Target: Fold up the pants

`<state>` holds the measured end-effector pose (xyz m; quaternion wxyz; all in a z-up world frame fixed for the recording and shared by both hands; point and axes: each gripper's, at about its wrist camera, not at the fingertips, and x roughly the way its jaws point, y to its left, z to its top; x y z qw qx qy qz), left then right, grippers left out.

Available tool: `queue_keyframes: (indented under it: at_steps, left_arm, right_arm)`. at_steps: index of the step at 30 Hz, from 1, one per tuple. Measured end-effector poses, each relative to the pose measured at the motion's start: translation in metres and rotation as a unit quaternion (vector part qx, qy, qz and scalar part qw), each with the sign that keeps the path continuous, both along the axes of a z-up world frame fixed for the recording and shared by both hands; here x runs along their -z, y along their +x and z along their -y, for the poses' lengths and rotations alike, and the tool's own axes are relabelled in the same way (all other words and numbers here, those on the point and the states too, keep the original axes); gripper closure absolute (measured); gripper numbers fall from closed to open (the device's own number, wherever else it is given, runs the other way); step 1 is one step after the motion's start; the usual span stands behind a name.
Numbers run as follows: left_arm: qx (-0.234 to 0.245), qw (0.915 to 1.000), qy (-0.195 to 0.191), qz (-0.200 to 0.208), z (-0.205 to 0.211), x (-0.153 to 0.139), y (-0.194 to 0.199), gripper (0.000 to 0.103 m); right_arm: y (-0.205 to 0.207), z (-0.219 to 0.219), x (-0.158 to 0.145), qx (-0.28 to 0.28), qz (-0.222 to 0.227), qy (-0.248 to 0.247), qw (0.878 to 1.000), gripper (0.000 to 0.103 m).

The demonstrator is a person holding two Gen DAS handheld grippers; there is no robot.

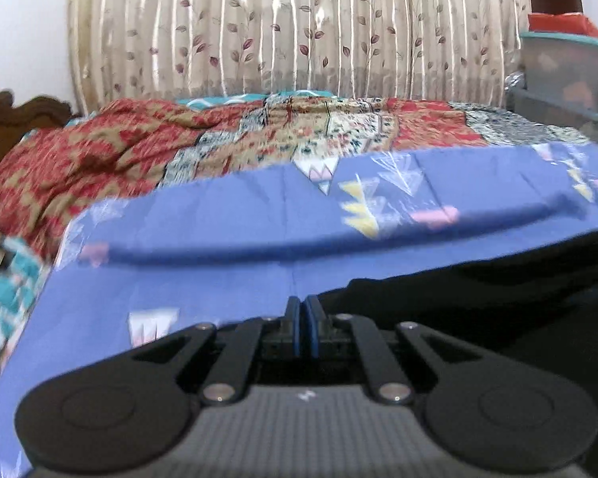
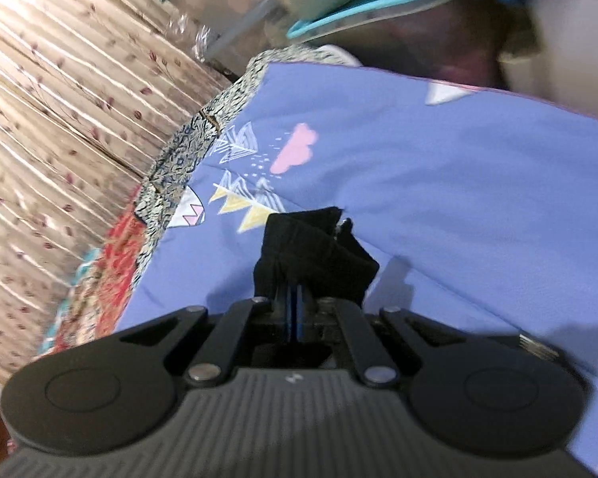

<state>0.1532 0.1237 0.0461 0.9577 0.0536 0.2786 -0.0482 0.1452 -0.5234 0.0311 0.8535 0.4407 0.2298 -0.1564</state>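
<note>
The black pants (image 1: 478, 302) lie on a blue patterned sheet (image 1: 219, 215) on the bed, at the lower right of the left wrist view. My left gripper (image 1: 303, 302) is shut just left of the pants' edge, with no cloth visible between its blue pads. My right gripper (image 2: 297, 290) is shut on a bunched corner of the black pants (image 2: 311, 251) and holds it above the blue sheet (image 2: 458, 183). This view is tilted sideways.
A red and beige patterned quilt (image 1: 139, 147) covers the far side of the bed. A leaf-print curtain (image 1: 291, 28) hangs behind. Clear plastic storage bins with teal lids (image 1: 570, 75) stand at the right. A dark wooden headboard (image 1: 16, 115) is at the left.
</note>
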Motion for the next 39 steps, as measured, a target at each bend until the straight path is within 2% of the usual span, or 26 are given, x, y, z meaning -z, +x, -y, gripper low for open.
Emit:
queue_keyframes:
  at_steps: [2, 4, 6, 7, 8, 9, 10, 11, 12, 14, 15, 18, 19, 20, 21, 22, 24, 26, 28, 29, 30, 33, 34, 37, 38, 39]
  left_arm:
    - [0.0, 0.9999, -0.004, -0.01, -0.001, 0.012, -0.039, 0.098]
    - [0.001, 0.9989, -0.003, -0.047, 0.001, 0.036, -0.072, 0.098]
    - [0.005, 0.9947, 0.007, -0.102, 0.005, 0.065, -0.093, 0.096]
    - [0.004, 0.9928, 0.015, -0.119, 0.008, 0.075, -0.104, 0.095]
    - [0.002, 0.991, 0.02, -0.133, 0.008, 0.083, -0.114, 0.094]
    - [-0.003, 0.99, 0.015, -0.14, 0.006, 0.086, -0.124, 0.091]
    - [-0.01, 0.99, -0.004, -0.141, -0.001, 0.084, -0.133, 0.089]
    - [-0.019, 0.9904, -0.027, -0.134, -0.009, 0.078, -0.141, 0.081]
    - [-0.037, 0.9903, -0.058, -0.121, -0.022, 0.069, -0.147, 0.068]
    - [-0.068, 0.9873, -0.106, -0.097, -0.044, 0.053, -0.152, 0.048]
    - [-0.083, 0.9845, -0.129, -0.086, -0.056, 0.045, -0.149, 0.044]
    - [-0.123, 0.9683, -0.203, -0.078, -0.087, 0.03, -0.128, 0.037]
    - [-0.136, 0.9592, -0.234, -0.081, -0.097, 0.028, -0.117, 0.034]
    - [-0.143, 0.9508, -0.261, -0.084, -0.105, 0.029, -0.107, 0.024]
    - [-0.149, 0.9411, -0.29, -0.09, -0.113, 0.032, -0.094, 0.022]
    - [-0.157, 0.9344, -0.304, -0.098, -0.117, 0.036, -0.082, 0.022]
    - [-0.166, 0.9261, -0.319, -0.114, -0.121, 0.047, -0.058, 0.022]
    - [-0.171, 0.9214, -0.324, -0.129, -0.119, 0.059, -0.038, 0.025]
    - [-0.183, 0.9187, -0.31, -0.162, -0.111, 0.073, -0.021, 0.074]
    - [-0.176, 0.9159, -0.31, -0.185, -0.104, 0.078, -0.019, 0.095]
    - [-0.172, 0.915, -0.311, -0.19, -0.1, 0.077, -0.02, 0.095]
    - [-0.14, 0.937, -0.277, -0.159, -0.093, 0.045, -0.048, 0.095]
    - [-0.136, 0.9379, -0.278, -0.157, -0.097, 0.036, -0.061, 0.095]
    - [-0.154, 0.9324, -0.276, -0.176, -0.118, 0.04, -0.085, 0.095]
    - [-0.162, 0.9299, -0.271, -0.189, -0.123, 0.049, -0.086, 0.09]
    - [-0.175, 0.9245, -0.266, -0.209, -0.129, 0.063, -0.084, 0.077]
  right_arm:
    - [-0.046, 0.005, 0.014, 0.003, -0.004, 0.011, 1.0, 0.098]
    - [-0.084, 0.008, 0.038, 0.006, -0.019, 0.019, 1.0, 0.097]
    - [-0.115, 0.011, 0.074, 0.023, -0.076, 0.039, 0.996, 0.089]
    - [-0.131, 0.014, 0.092, 0.052, -0.116, 0.053, 0.991, 0.087]
    - [-0.144, 0.017, 0.104, 0.073, -0.135, 0.067, 0.986, 0.089]
    - [-0.161, 0.018, 0.112, 0.082, -0.11, 0.089, 0.987, 0.088]
    - [-0.173, 0.017, 0.113, 0.085, -0.087, 0.103, 0.987, 0.085]
    - [-0.182, 0.013, 0.108, 0.088, -0.084, 0.097, 0.988, 0.074]
    - [-0.185, 0.008, 0.102, 0.087, -0.083, 0.079, 0.99, 0.061]
    - [-0.188, -0.008, 0.084, 0.077, -0.075, 0.031, 0.994, 0.056]
    - [-0.186, -0.018, 0.074, 0.063, -0.068, 0.013, 0.996, 0.056]
    - [-0.175, -0.049, 0.058, 0.017, -0.043, -0.013, 0.999, 0.056]
    - [-0.169, -0.062, 0.055, -0.002, -0.041, -0.02, 0.999, 0.056]
    - [-0.165, -0.074, 0.053, -0.022, -0.041, -0.027, 0.999, 0.055]
    - [-0.158, -0.091, 0.053, -0.043, -0.043, -0.034, 0.998, 0.055]
    - [-0.153, -0.106, 0.054, -0.062, -0.046, -0.037, 0.996, 0.055]
    - [-0.139, -0.137, 0.059, -0.107, -0.052, -0.043, 0.992, 0.055]
    - [-0.127, -0.162, 0.064, -0.146, -0.061, -0.056, 0.986, 0.055]
    - [-0.11, -0.185, 0.068, -0.176, -0.075, -0.07, 0.979, 0.055]
    - [-0.106, -0.192, 0.07, -0.185, -0.081, -0.071, 0.977, 0.055]
    - [-0.098, -0.199, 0.072, -0.194, -0.087, -0.067, 0.975, 0.055]
    - [-0.074, -0.212, 0.065, -0.216, -0.083, -0.071, 0.97, 0.055]
    - [-0.069, -0.216, 0.062, -0.222, -0.08, -0.084, 0.968, 0.055]
    - [-0.065, -0.221, 0.056, -0.237, -0.074, -0.115, 0.962, 0.055]
    - [-0.068, -0.224, 0.059, -0.24, -0.071, -0.119, 0.961, 0.055]
    - [-0.063, -0.227, 0.061, -0.243, -0.07, -0.122, 0.96, 0.055]
